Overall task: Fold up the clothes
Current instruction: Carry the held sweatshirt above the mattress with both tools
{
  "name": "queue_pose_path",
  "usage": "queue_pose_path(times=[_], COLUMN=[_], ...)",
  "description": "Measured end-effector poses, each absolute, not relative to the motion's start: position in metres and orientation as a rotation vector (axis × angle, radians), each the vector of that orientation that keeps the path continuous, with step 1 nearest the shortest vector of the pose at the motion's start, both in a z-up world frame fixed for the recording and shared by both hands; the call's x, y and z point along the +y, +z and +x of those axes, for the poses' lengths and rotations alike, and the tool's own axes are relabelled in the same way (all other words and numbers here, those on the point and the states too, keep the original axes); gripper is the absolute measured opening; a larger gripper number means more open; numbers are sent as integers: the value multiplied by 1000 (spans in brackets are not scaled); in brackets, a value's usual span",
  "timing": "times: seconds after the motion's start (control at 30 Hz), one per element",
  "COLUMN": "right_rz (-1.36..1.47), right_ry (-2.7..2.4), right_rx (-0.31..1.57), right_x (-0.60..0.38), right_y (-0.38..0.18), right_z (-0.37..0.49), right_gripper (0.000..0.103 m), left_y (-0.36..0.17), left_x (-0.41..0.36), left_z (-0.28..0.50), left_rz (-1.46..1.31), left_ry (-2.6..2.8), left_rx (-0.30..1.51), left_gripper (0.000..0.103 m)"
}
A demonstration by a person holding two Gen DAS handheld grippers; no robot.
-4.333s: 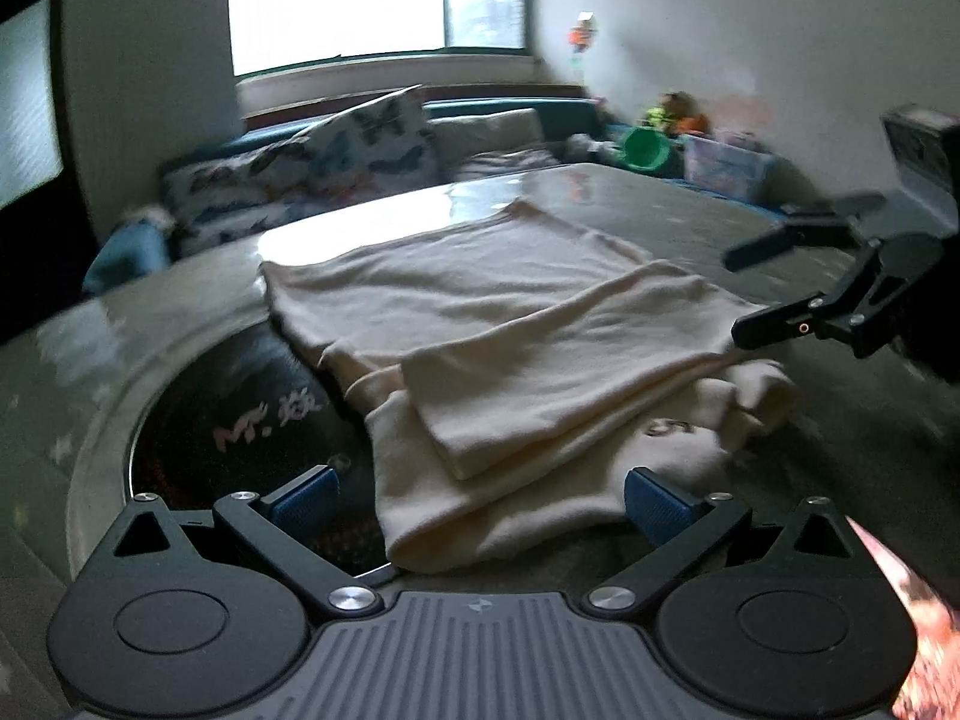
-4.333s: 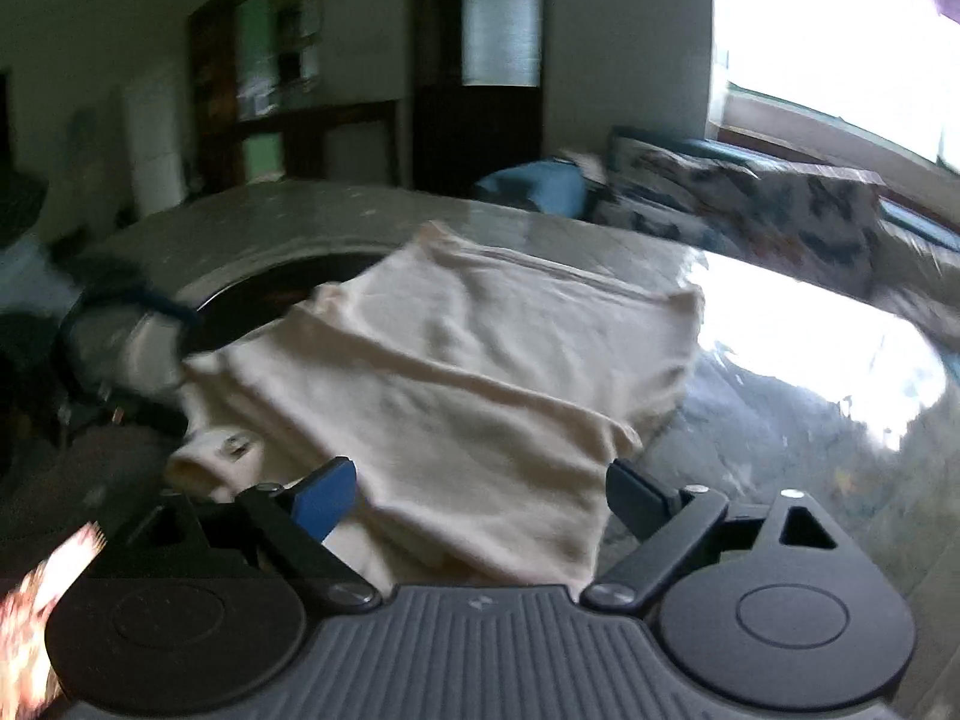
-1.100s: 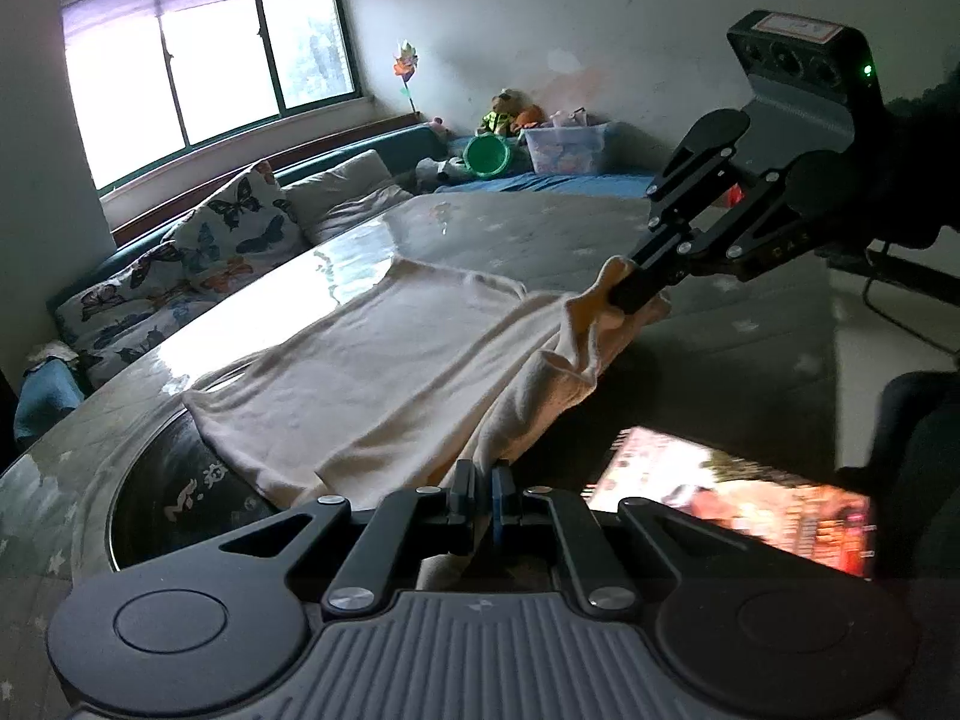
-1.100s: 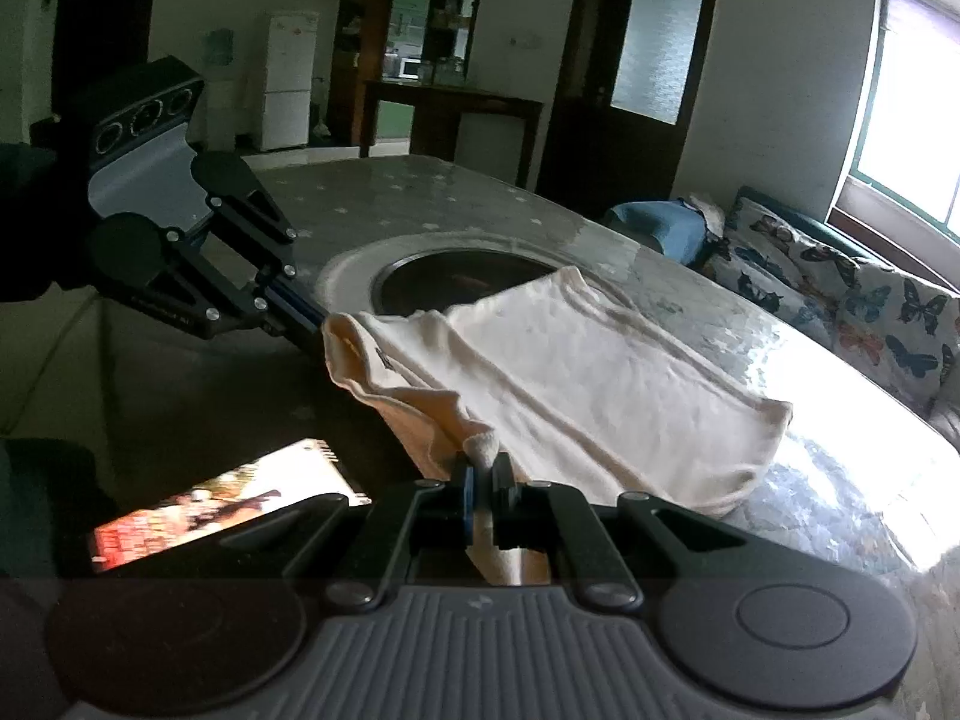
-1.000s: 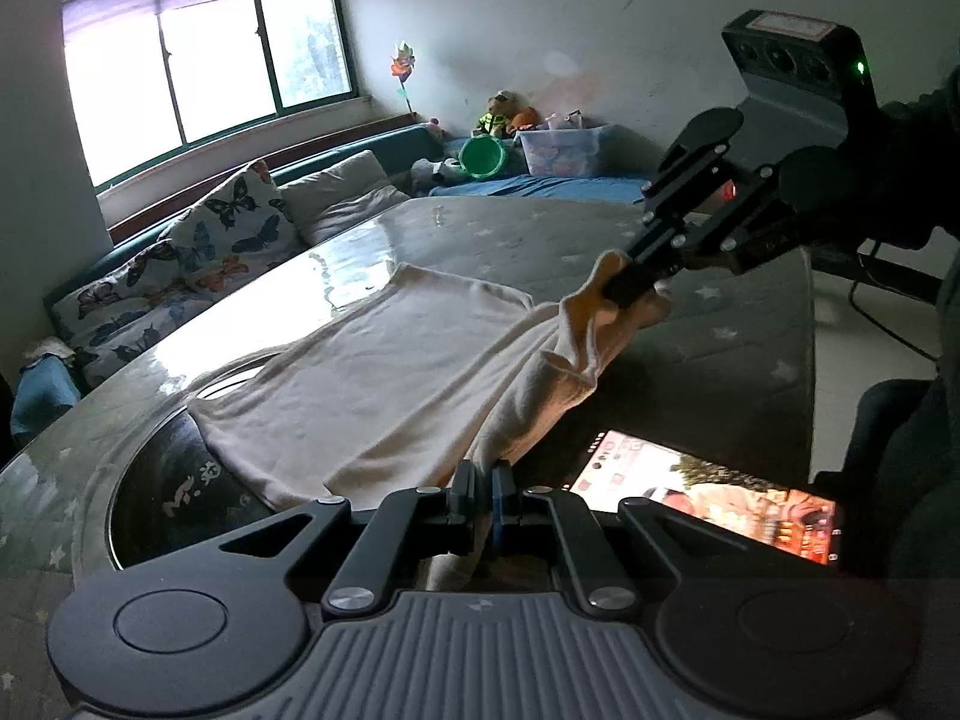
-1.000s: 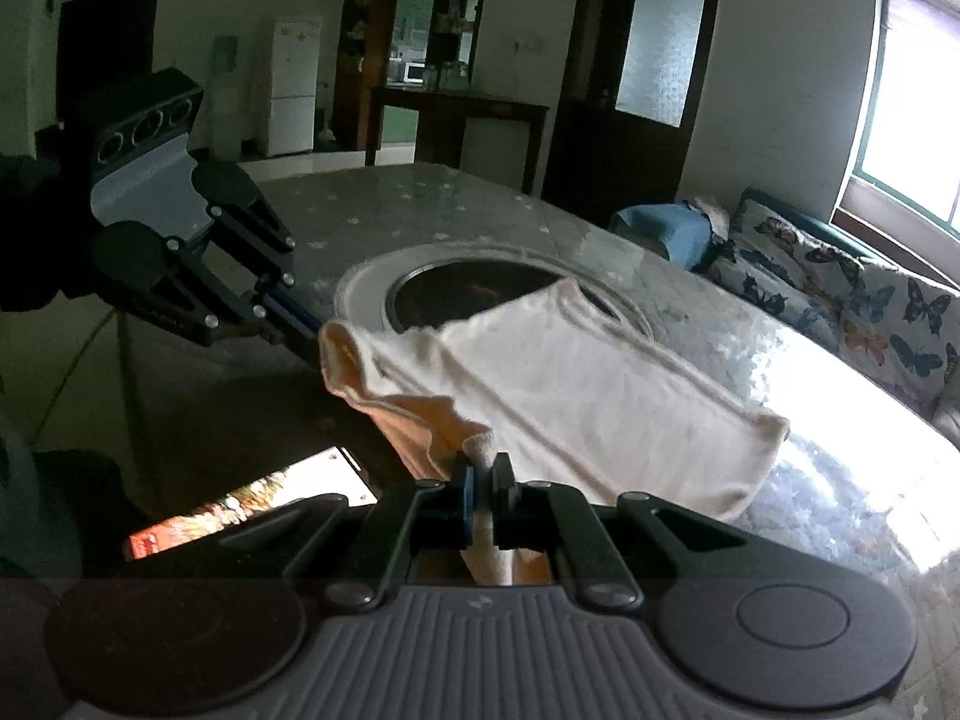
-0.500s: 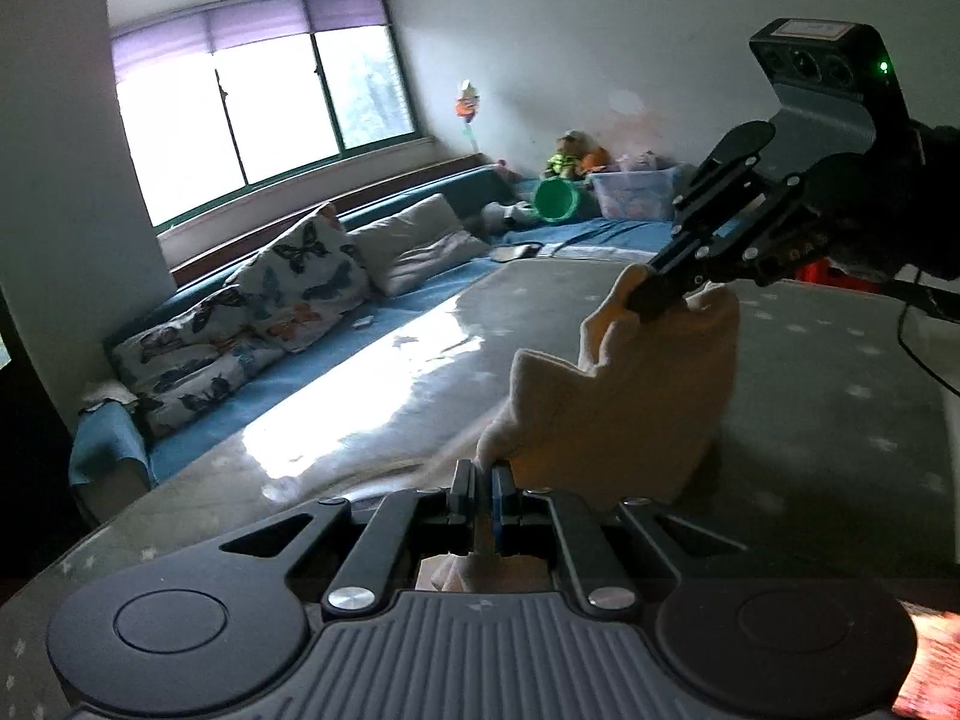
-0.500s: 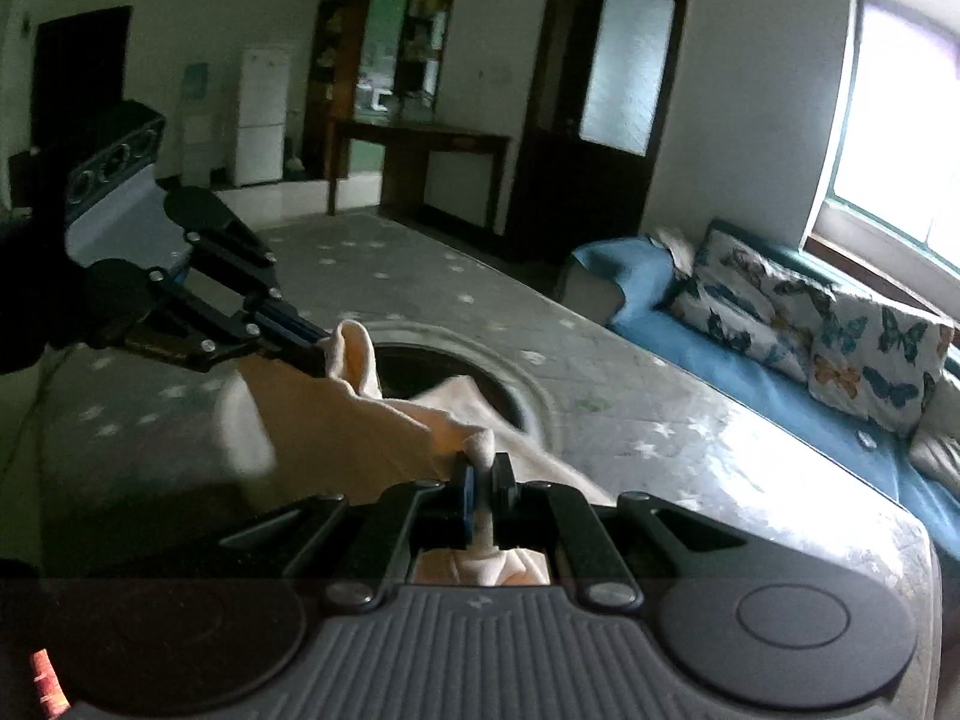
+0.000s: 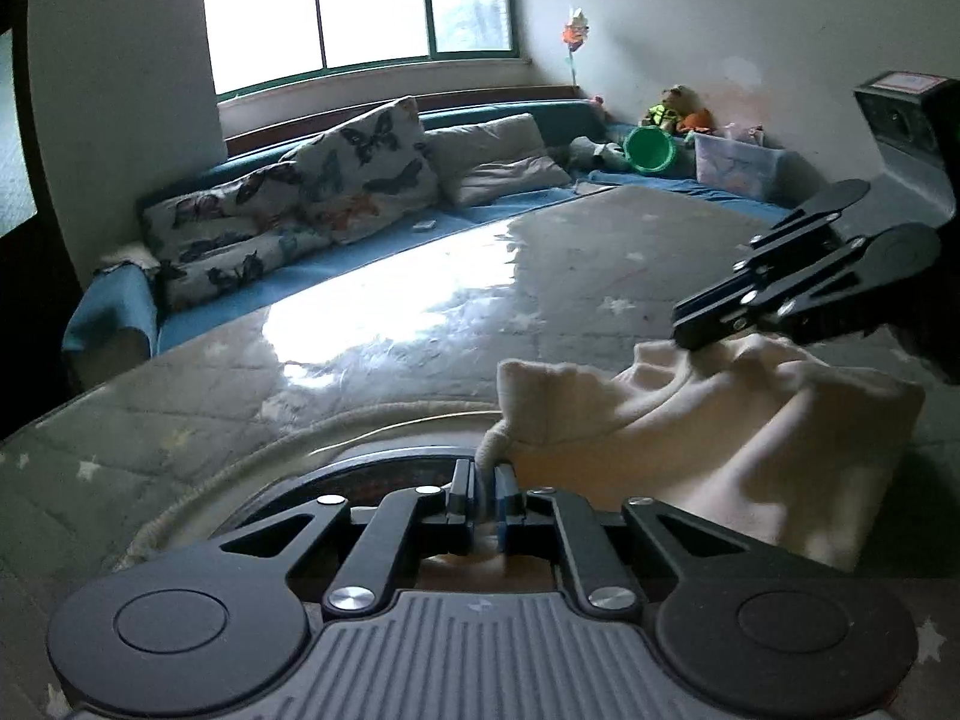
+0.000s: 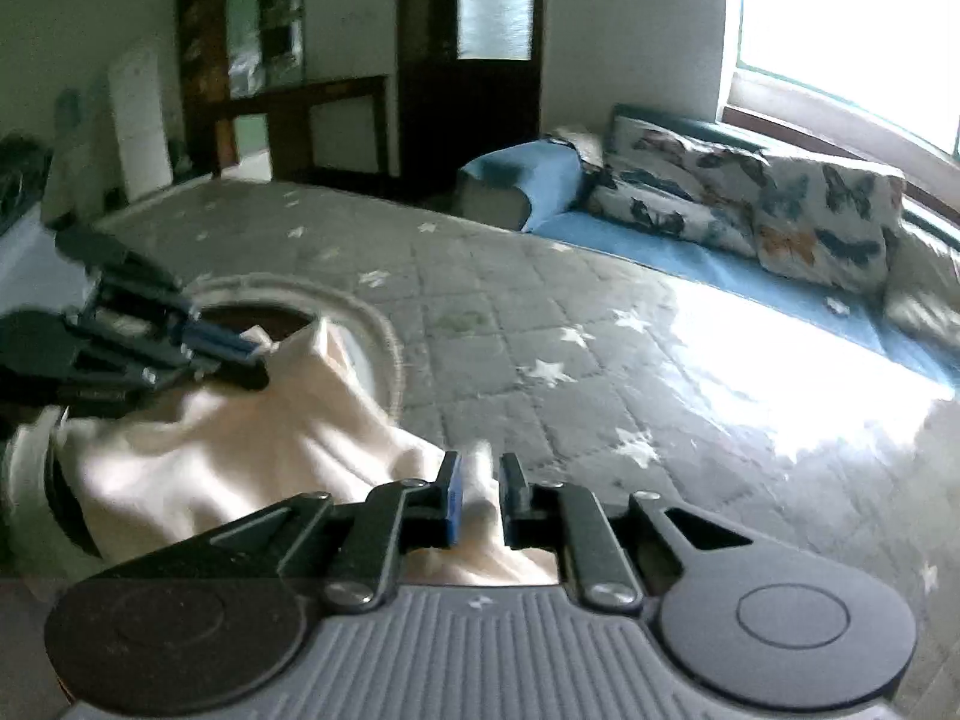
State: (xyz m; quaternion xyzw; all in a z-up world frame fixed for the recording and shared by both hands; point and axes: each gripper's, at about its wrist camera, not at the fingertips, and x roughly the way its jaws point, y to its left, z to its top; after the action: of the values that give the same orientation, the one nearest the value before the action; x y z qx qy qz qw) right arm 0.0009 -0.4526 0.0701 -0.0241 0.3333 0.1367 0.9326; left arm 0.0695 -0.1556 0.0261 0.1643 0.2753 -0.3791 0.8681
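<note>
While both claws grip the same piece of clothing, the left gripper [image 9: 483, 495] has its blue pads pressed almost together on a pinch of the cream garment [image 9: 708, 450], which rises out of the jaws and spreads off toward 3 o'clock in its own view. In that view the right gripper [image 9: 690, 333] sits at about 2 o'clock, its black fingers closed on another bunched corner of the cloth. From the right wrist view, this gripper [image 10: 478, 495] shows a narrow gap between its pads, filled by a fold of the fabric [image 10: 240, 444]; the jaws are clamped on it. The left tool appears there at 9 o'clock [image 10: 252, 354], fingers together on the far corner.

One garment is in play, held slack between the two tools and sagging over the grey star-patterned table [image 9: 372, 372], near the round dark inset [image 10: 240, 318] rimmed in pale trim. Two grippers are visible in all. Beyond the table, at 11 o'clock in the left view, lie two butterfly-print cushions [image 9: 360, 180] and one plain cushion [image 9: 492, 162] on a blue bench; one green bucket [image 9: 648, 150] stands at 1 o'clock.
</note>
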Motion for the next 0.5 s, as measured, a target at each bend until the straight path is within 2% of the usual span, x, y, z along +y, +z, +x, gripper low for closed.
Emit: queue_pose_path(times=[0.2, 0.3, 0.5], right_rz=[90, 123, 50], right_ry=[285, 309, 275], right_rx=[713, 734, 718], right_x=[-489, -496, -493], right_y=[68, 62, 60], right_z=[-18, -29, -35], right_gripper=[21, 37, 39], left_y=[25, 22, 30], left_x=[-149, -150, -139], left_z=[77, 78, 73], left_rz=[302, 307, 280], left_ry=[-785, -768, -745], left_rx=[596, 606, 592], left_gripper=[12, 15, 19])
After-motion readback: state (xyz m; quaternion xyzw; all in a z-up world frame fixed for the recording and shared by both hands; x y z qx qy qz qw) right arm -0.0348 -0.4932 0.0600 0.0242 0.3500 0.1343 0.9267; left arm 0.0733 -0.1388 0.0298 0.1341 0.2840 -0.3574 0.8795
